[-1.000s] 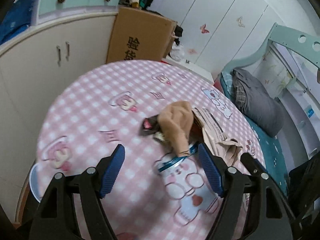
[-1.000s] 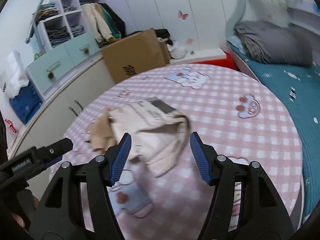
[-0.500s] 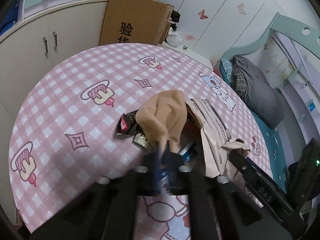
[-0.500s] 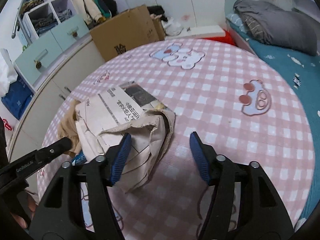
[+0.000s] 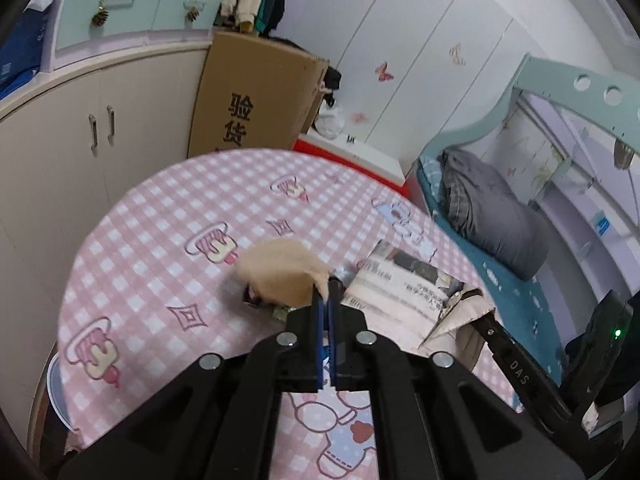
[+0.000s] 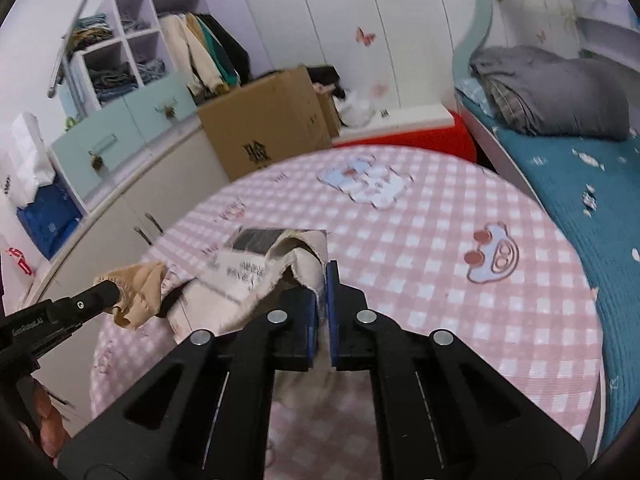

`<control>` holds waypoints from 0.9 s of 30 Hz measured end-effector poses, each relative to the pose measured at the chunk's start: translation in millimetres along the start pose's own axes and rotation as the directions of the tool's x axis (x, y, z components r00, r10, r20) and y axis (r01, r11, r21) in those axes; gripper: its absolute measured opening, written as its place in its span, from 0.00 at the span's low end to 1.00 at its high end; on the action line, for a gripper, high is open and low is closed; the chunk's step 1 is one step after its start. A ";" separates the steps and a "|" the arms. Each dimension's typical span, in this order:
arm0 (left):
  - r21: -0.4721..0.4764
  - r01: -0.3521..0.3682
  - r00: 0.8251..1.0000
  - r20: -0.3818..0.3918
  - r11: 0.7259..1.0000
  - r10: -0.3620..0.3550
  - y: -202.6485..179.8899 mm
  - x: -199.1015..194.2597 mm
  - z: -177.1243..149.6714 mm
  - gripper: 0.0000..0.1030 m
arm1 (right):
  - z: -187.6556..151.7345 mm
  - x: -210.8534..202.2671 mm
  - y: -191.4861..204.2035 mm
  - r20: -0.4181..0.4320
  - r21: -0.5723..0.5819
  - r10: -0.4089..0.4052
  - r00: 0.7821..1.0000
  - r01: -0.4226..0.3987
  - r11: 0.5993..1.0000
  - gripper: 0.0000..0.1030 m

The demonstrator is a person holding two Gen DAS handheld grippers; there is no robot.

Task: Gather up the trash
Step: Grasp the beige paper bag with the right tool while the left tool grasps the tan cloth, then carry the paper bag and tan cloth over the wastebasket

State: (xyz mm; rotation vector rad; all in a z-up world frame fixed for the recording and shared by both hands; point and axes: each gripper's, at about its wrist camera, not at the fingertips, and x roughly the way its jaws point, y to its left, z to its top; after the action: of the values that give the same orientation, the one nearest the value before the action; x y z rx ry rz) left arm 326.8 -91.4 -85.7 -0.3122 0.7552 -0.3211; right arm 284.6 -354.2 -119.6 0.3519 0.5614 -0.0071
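Observation:
A heap of trash lies on the round table with a pink checked cloth (image 5: 152, 240). My left gripper (image 5: 328, 294) is shut on a crumpled tan wrapper (image 5: 280, 270), pinching its near edge. A small dark snack wrapper (image 5: 251, 295) peeks out beneath it. To the right lies a beige printed paper bag (image 5: 400, 286). My right gripper (image 6: 322, 280) has its jaws closing tight on the torn edge of that paper bag (image 6: 248, 268), which is pinched between the pads. In the right wrist view the left gripper (image 6: 106, 290) holds the tan wrapper (image 6: 140, 292) at the left.
A cardboard box (image 5: 256, 96) and cream cabinets (image 5: 100, 132) stand behind the table. A bed with a grey folded blanket (image 6: 552, 92) runs along the right. A pale round basin (image 5: 56, 384) sits below the table's left edge. A person's hand (image 6: 48, 420) shows at lower left.
Both grippers went from open to shut. The left closed on the tan wrapper, the right on the paper bag's edge, and both pieces have lifted slightly off the table.

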 end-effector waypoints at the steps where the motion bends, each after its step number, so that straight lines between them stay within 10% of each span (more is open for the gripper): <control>1: -0.008 0.009 1.000 0.015 1.000 -0.009 2.7 -8.5 2.2 0.01 | 1.3 -3.8 3.7 0.008 -0.003 0.010 1.000 -0.010 1.000 0.04; 16: -0.113 -0.078 0.980 0.174 0.991 0.097 82.1 -122.0 -8.4 0.01 | -11.5 -29.1 128.5 0.016 -0.172 0.143 0.990 -0.138 0.975 0.04; 27: -0.322 -0.228 0.944 0.158 0.919 0.289 227.2 -186.1 -50.3 0.01 | -81.5 -8.3 268.7 -0.121 -0.329 0.258 0.958 -0.284 0.901 0.04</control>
State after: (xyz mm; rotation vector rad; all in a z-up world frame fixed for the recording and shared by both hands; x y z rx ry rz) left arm 202.6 179.3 -93.8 -0.5173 0.6329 0.0808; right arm 262.6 -75.5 -92.3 0.0859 0.5718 0.3726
